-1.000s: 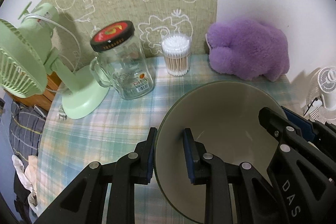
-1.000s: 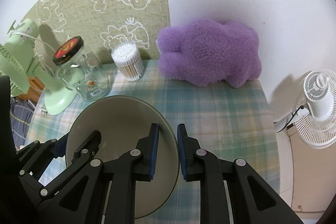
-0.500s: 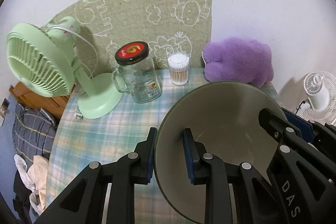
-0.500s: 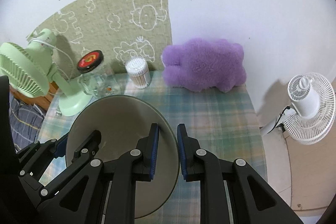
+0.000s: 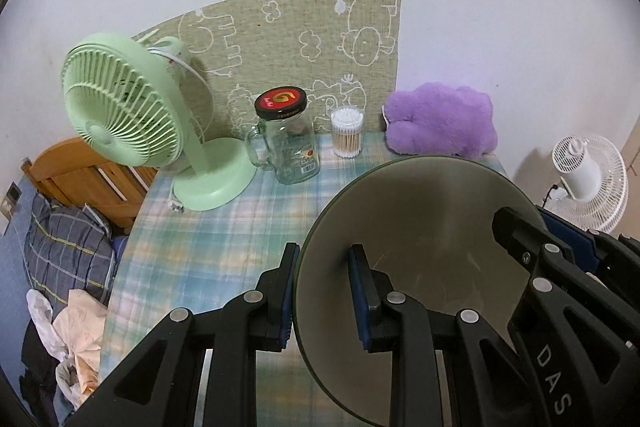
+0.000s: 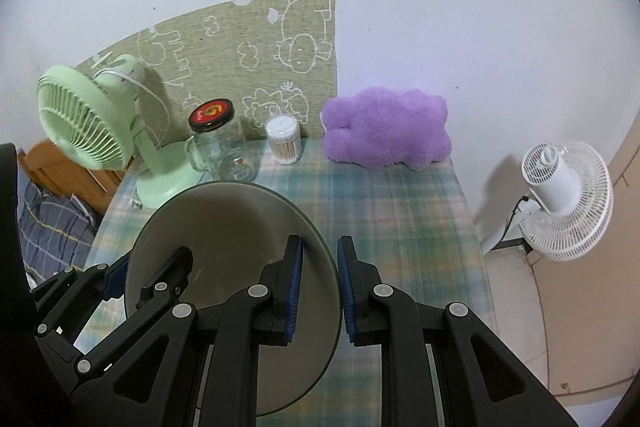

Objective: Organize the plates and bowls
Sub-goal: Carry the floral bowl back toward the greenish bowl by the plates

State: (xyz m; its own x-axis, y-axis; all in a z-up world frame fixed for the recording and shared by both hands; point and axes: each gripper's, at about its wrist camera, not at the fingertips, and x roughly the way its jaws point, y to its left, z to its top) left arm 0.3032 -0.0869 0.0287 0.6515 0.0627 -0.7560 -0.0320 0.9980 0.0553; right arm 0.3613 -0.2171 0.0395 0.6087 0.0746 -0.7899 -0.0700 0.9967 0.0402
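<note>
Two grippers hold one grey-green bowl (image 5: pixel 420 227) between them, lifted above the near part of the table (image 6: pixel 400 211). Left gripper (image 5: pixel 324 291): jaws clamped on the bowl's left rim, one finger outside the wall, one inside. Right gripper (image 6: pixel 319 287): jaws clamped on the opposite rim, likewise one finger inside and one outside. Bowl is tilted, its hollow facing both cameras; inside looks bare.

Table carries a plaid cloth in pale blue, green and peach. Along its far edge, against the wall, from left to right: a mint-green desk fan (image 5: pixel 132 115) at the far left corner; a glass handled jar (image 5: pixel 288 143) with a red-and-black lid, just beside the fan's base; a clear tub of cotton swabs (image 5: pixel 347 133) near the jar; a purple plush toy (image 6: pixel 386 129) toward the far right corner. A beige cartoon-print mat (image 6: pixel 248 59) hangs on the wall behind the jar and swabs.

Off the table's right edge stands a white floor fan (image 6: pixel 560 199). Off its left edge, bedding (image 5: pixel 64 251) and a wooden frame (image 5: pixel 84 179) are visible.
</note>
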